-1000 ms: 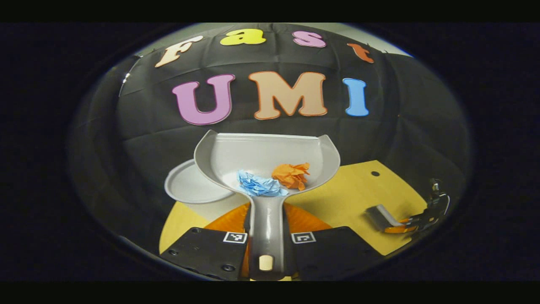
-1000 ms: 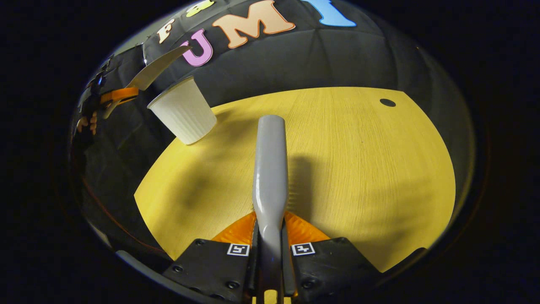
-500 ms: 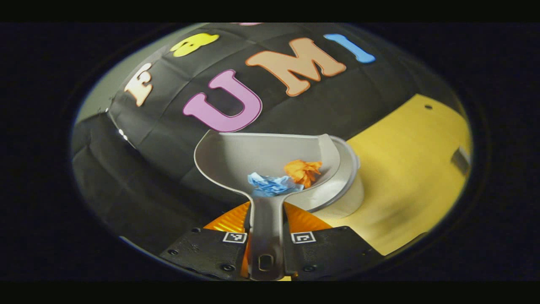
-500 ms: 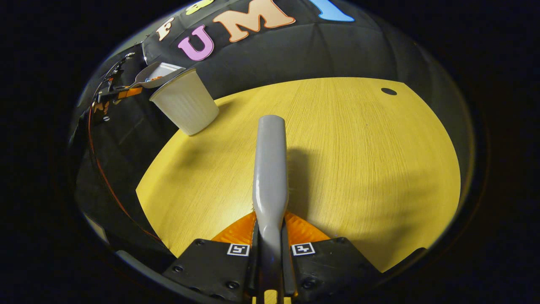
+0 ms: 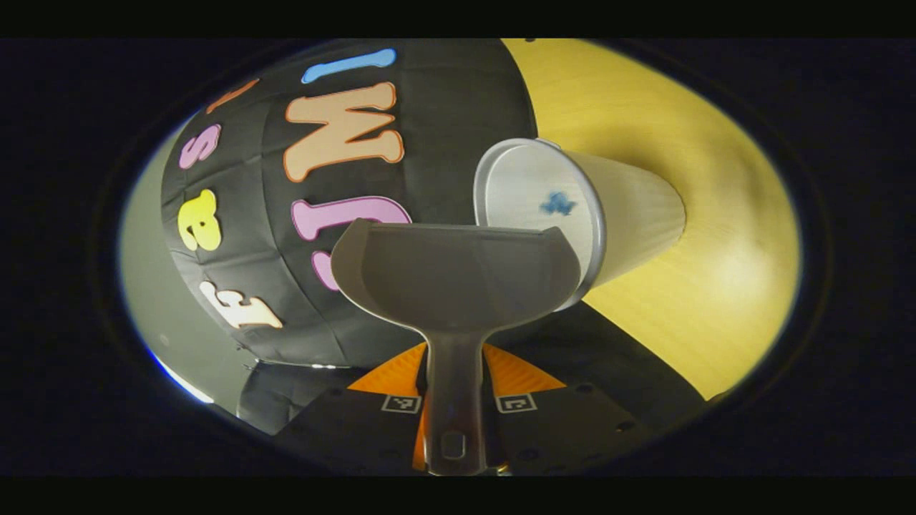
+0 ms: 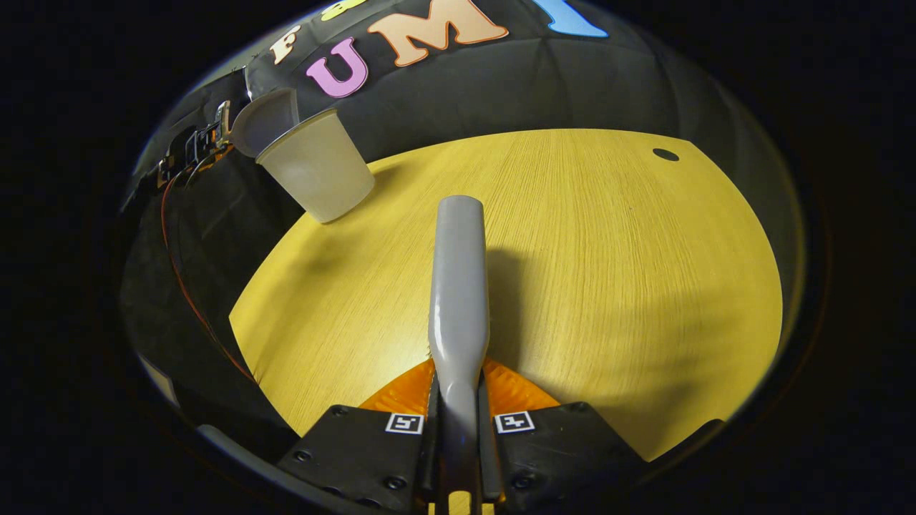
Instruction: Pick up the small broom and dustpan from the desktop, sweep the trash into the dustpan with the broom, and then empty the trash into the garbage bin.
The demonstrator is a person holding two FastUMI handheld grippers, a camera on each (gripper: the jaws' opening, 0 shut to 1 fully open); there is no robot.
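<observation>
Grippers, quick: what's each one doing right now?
Left gripper: shut on the dustpan handle, pan tipped at the bin.
Right gripper: shut on the broom handle, above the table.

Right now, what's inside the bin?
In the left gripper view, a blue paper wad lies inside the bin. The dustpan, tipped at the rim, shows no trash in it and covers the bin's lower part, so the orange wad can't be confirmed there.
</observation>
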